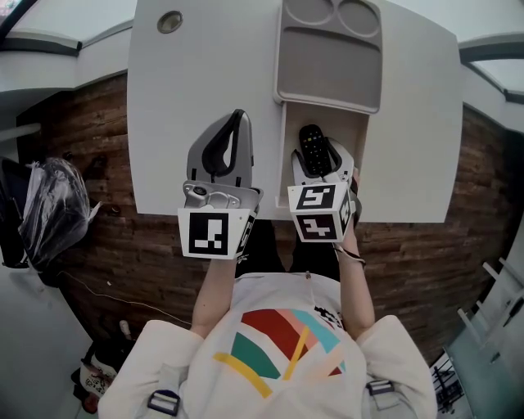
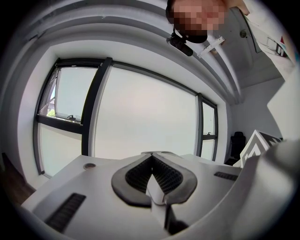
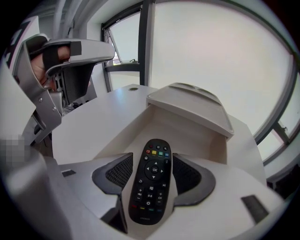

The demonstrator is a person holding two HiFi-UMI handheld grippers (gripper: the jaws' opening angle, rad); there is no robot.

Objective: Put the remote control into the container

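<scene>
A black remote control [image 3: 151, 180] with coloured buttons lies between the two jaws of my right gripper [image 3: 152, 168], which is shut on it. In the head view the remote control [image 1: 311, 150] points away from me, over the open compartment of the container [image 1: 288, 123] set in the white table. The container's grey lid [image 1: 327, 57] is slid back toward the far edge. My left gripper [image 1: 236, 131] hovers over the table to the left of the container, jaws shut on nothing. In the left gripper view its black pads [image 2: 133, 176] meet at the tip.
The white table [image 1: 188, 82] has a round cable grommet [image 1: 169, 21] at the far left. The lid [image 3: 190, 105] carries two round recesses. Dark wood floor lies around the table, with a bag at the left [image 1: 49, 204]. Large windows [image 2: 140, 122] stand beyond.
</scene>
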